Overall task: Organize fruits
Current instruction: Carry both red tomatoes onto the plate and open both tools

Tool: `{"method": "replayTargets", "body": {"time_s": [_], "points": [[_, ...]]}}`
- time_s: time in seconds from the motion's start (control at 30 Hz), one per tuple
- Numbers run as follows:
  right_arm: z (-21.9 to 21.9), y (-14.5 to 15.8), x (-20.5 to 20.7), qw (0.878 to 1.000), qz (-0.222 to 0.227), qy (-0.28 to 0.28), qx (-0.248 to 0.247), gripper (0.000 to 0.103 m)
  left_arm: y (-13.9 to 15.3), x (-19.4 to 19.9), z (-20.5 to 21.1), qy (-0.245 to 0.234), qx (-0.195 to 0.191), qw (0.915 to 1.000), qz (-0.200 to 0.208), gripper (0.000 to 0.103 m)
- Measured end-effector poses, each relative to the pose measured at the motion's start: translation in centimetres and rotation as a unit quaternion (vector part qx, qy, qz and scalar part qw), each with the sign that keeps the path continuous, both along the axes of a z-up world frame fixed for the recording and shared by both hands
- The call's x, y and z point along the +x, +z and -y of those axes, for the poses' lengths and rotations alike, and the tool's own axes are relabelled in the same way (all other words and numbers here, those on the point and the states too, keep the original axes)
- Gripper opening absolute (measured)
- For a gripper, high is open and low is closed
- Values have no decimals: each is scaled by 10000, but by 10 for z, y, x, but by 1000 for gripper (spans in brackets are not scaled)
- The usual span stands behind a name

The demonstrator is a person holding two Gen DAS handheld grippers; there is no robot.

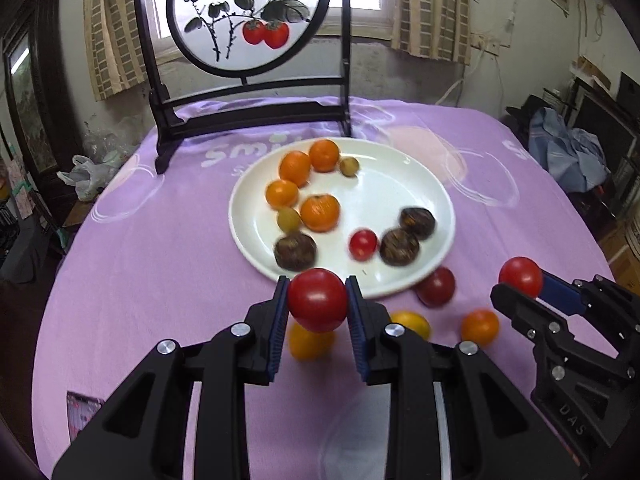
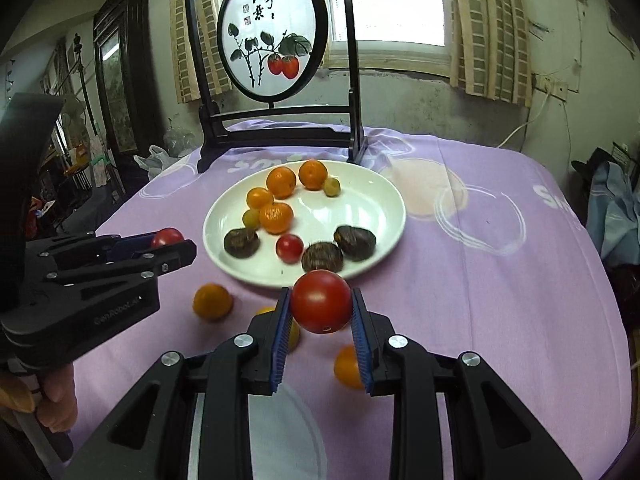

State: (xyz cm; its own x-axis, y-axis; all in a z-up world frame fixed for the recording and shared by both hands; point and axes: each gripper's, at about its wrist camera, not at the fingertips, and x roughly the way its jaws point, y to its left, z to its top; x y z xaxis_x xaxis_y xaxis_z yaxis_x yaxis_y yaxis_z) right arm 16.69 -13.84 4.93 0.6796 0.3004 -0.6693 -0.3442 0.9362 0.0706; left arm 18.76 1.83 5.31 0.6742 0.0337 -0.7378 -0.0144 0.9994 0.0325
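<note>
Purple tablecloth below — each hand-held gripper, left and right, angled downward, clamped on a red tomato.

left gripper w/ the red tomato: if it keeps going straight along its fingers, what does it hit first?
Most likely the near rim of the white plate. The left gripper, shut on a red tomato, points down toward that edge, with a dark chestnut just inside. Depth is unclear; it could meet the purple cloth short of the rim.

Behind, a round painted screen in a dark stand on the purple cloth; curtains at the window.
</note>
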Motion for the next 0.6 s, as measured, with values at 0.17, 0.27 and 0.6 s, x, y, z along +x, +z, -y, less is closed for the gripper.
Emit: {"method": "replayTargets", "body": {"time_s": [0.17, 0.27, 0.6], "points": [[-20, -10, 41, 9997, -150, 48, -183, 29, -7, 38, -4, 169, 134, 9998, -11, 27], [-29, -18, 60, 9992, -246, 74, -307, 29, -14, 57, -5, 187, 116, 9997, -70, 27], [-46, -38, 107, 9977, -596, 27, -319, 30, -36, 110, -5, 284, -67, 9993, -231, 28]]}}
